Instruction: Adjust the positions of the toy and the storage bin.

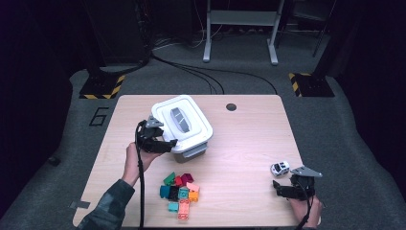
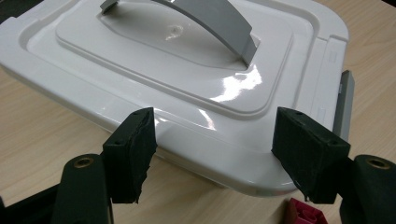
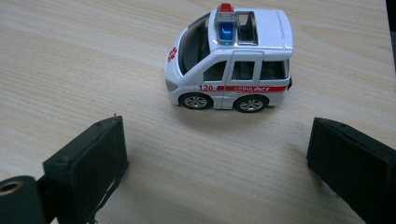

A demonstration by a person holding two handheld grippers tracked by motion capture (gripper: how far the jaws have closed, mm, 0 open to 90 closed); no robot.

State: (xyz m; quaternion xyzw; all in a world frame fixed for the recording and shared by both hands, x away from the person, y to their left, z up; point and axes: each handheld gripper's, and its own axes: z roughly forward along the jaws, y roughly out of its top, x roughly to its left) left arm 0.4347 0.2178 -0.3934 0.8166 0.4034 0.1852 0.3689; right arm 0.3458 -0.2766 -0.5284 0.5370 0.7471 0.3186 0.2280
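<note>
Pale wooden table [image 1: 249, 143] on grey carpet [image 1: 335, 124], dark room.

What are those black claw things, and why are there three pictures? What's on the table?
A person sits at a table and holds a grabbing tool in each hand. Each has two black jaws that pinch like tongs.

The high view looks down from above. The other two pictures come from small cameras riding on the tools, so you see along their jaws.

The left tool is at the edge of a white box with a grey handle; its jaws stand open, one on each side of the box's corner, gripping nothing. The right tool is open too, pointing at a toy ambulance just ahead of it. A pile of coloured bricks lies near the front.
</note>
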